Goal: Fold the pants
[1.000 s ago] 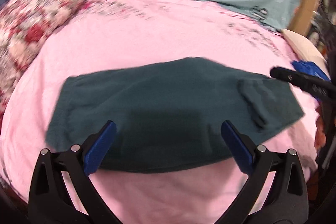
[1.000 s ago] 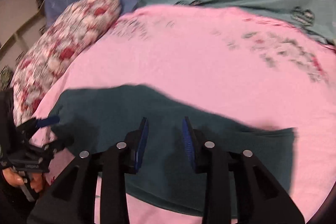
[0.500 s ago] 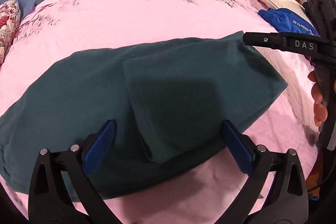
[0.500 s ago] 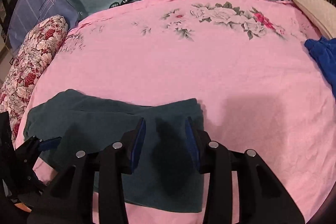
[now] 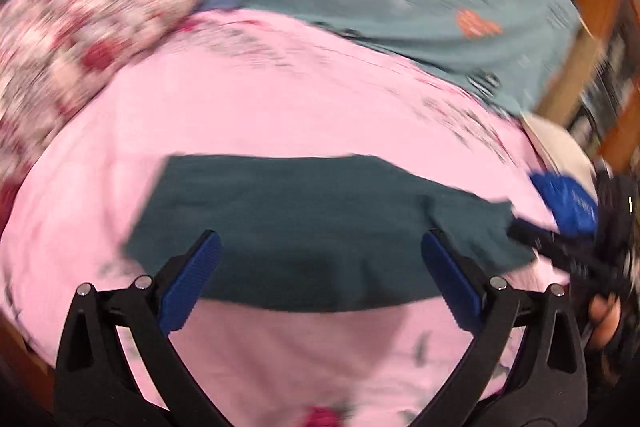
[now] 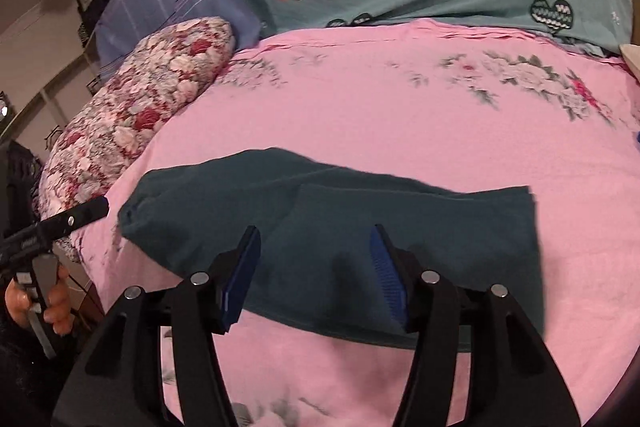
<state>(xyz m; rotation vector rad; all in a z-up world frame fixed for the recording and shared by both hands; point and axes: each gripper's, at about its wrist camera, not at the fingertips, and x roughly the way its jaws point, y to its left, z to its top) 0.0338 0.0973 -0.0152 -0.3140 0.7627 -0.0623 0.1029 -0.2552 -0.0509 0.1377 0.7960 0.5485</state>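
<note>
Lying flat on the pink floral bedsheet (image 6: 360, 115), the dark green cotton pants (image 6: 400, 239) show one folded flap; both the left claw (image 5: 320, 279) and right claw (image 6: 316, 267) hover spread apart, empty, so a shallow pinch could drag layers askew

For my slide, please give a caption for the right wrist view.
Open right gripper above folded dark green pants on a pink bed sheet.
</note>
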